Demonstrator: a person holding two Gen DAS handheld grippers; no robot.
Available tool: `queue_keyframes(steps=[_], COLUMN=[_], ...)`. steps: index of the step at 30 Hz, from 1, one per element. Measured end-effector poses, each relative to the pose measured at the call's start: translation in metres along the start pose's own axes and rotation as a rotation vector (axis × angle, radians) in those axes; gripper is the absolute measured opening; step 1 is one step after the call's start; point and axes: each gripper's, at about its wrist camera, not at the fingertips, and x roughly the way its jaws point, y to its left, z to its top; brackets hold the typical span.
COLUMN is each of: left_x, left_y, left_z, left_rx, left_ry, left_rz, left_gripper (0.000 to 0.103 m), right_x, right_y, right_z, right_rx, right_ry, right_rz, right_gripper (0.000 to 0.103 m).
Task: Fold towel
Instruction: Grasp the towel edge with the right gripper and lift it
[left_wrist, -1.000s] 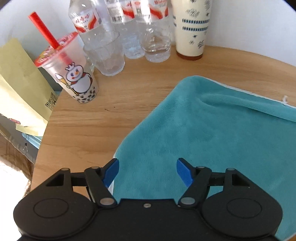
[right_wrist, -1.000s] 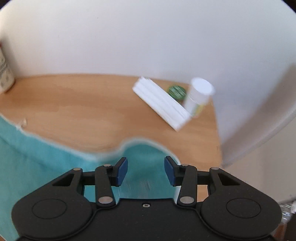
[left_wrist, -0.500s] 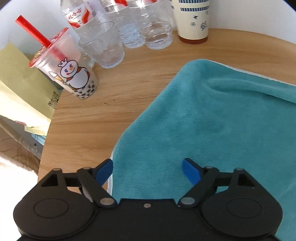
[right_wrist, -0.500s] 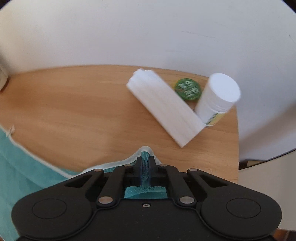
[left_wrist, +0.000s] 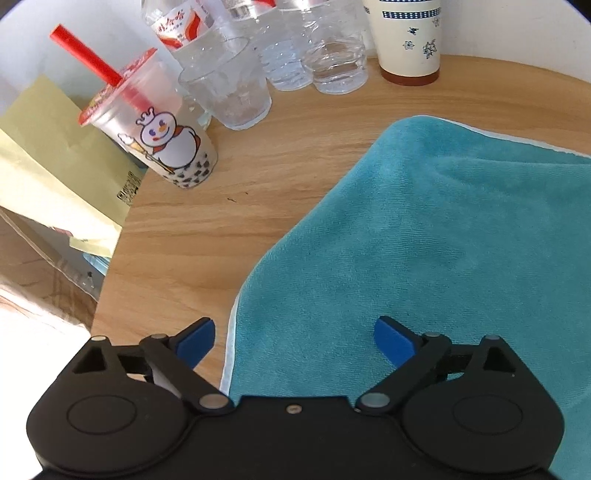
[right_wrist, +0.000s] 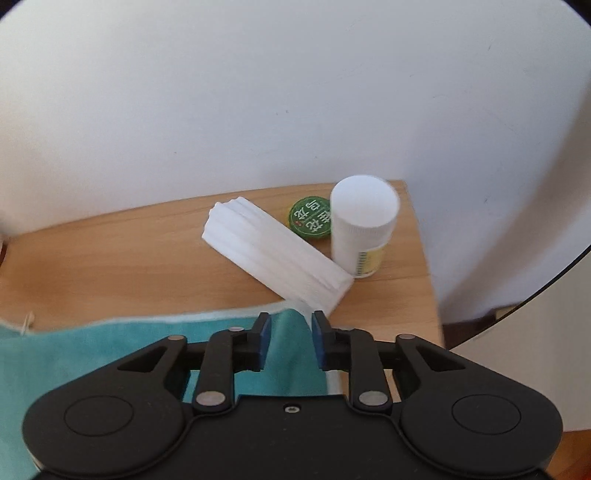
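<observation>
Left wrist view: bubble tea cup (left_wrist: 162, 144) holds dark pearls at bottom

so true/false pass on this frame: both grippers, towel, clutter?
1. The left gripper is open. True.
2. The tea cup has a blue straw. False: the straw is red.
3. A ridge of towel sits between the fingers of the right gripper. True.
4. The white bottle lies on its side. False: it stands upright, next to a green lid.
5. The paper cup stands on the towel. False: it stands on the bare table, behind the towel's far edge.
</observation>
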Motion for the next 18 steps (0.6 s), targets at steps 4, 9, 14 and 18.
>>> queue_keyframes(steps=[4,9,14,18], left_x=[0.000,0.000,0.001,-0.001], left_y=[0.003,0.007,0.013,0.019], left_z=[-0.002,-0.002,-0.006,-0.018], left_rx=[-0.050,-0.052,-0.045,-0.047], left_ry=[0.005,0.011,0.034,0.021], left_rz=[0.000,-0.021,-0.057,-0.092], left_gripper=[0.098,0.098,0.098,0.098], right_x=[-0.003,0.003,-0.007,-0.018], right_y=[0.001,0.003,0.009,0.006], right_z=[-0.028,-0.059,-0.071,-0.078], right_rx=[-0.066,-0.099,-0.089,-0.051], right_ry=[0.068,0.081,0.104,0.112], right_rz=[0.019,-0.024,-0.096,-0.143], right_gripper=[0.029,0.028,0.028,0.028])
